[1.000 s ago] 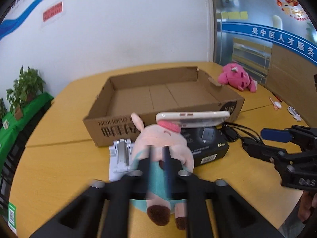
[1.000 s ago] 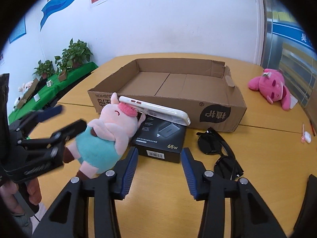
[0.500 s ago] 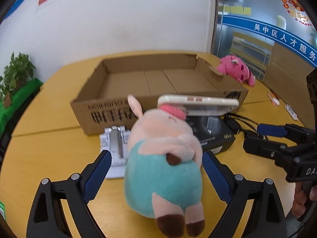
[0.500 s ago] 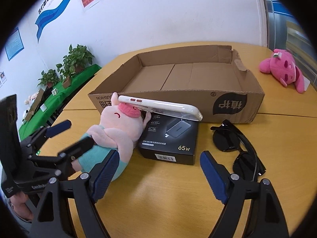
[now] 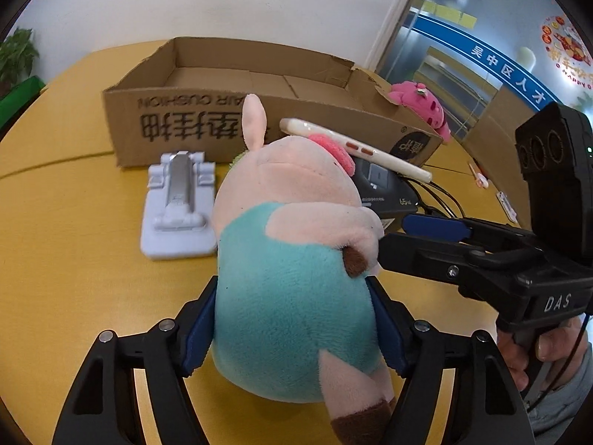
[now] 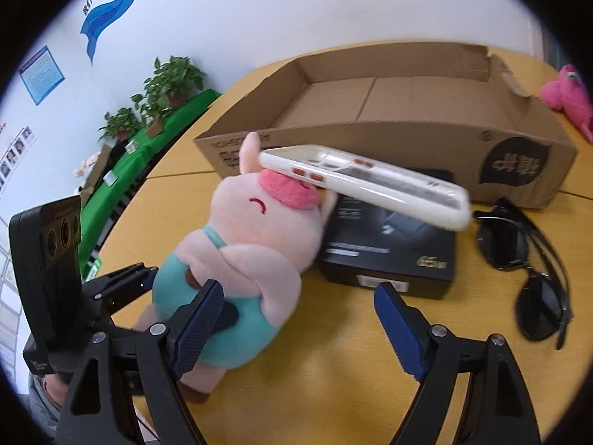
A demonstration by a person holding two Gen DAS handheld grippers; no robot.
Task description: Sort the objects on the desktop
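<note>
Reading "65W" on black box (image 6: 389, 244); "AIR CUSHION" on carton (image 5: 185, 129).

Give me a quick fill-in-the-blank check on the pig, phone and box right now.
1. The phone leans with one end on the pig's ____.
2. The cardboard box holds ____.
3. The sunglasses lie on the ____.
4. The left tongs are closing with the ____ between them.

Missing words: head; nothing; table; pig
</note>
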